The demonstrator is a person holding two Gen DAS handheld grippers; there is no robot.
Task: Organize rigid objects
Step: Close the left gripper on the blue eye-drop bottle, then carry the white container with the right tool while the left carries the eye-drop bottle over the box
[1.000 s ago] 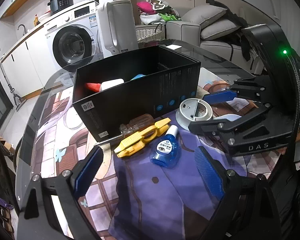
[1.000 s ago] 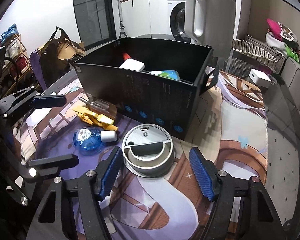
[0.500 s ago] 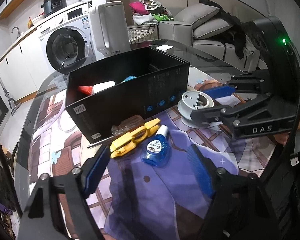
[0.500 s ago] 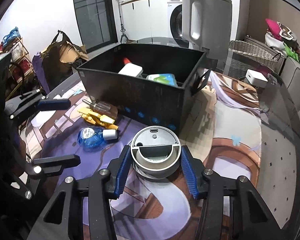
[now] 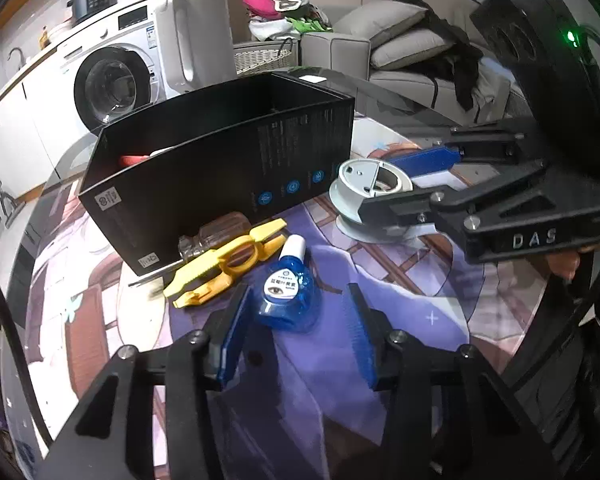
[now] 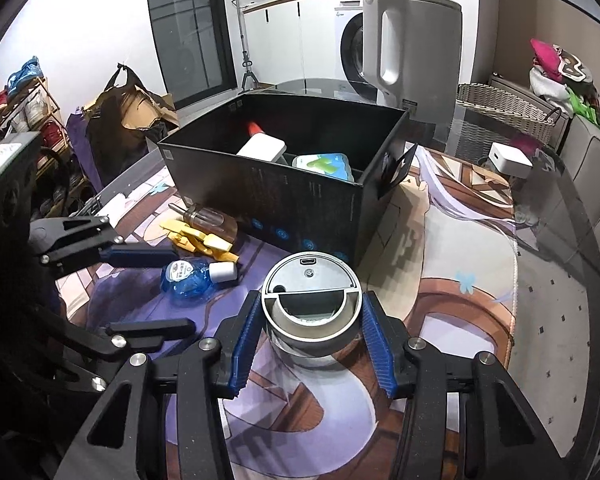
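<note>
The right hand-held gripper (image 6: 310, 334) has its blue pads pressed against both sides of the round grey device (image 6: 311, 300), which sits on the printed mat (image 6: 440, 240) right in front of the black box (image 6: 300, 200), near its right-hand corner. That looks like a firm clamp, though the device's base seems to rest on the mat, so the lift is not yet made.

Over on the left, the left hand-held gripper (image 5: 296, 332) is spread wide, its fingers straddling the blue eye-drop bottle (image 5: 286, 298) without touching it. The bottle lies on its side, white cap pointing toward the box, just beside the yellow clip (image 5: 228, 262) and the clear-handled screwdriver (image 5: 216, 236) along the box's front wall.

So the step in hand is the pick-up of two loose items at once. Inside the box, a white case (image 6: 260, 147) and a blue-green pack (image 6: 322, 164) already lie. Next, I'd judge, the right side needs a straight lift to clear the box rim, and the left needs to advance a little and squeeze the slick, rounded bottle squarely so it does not squirt out.
</note>
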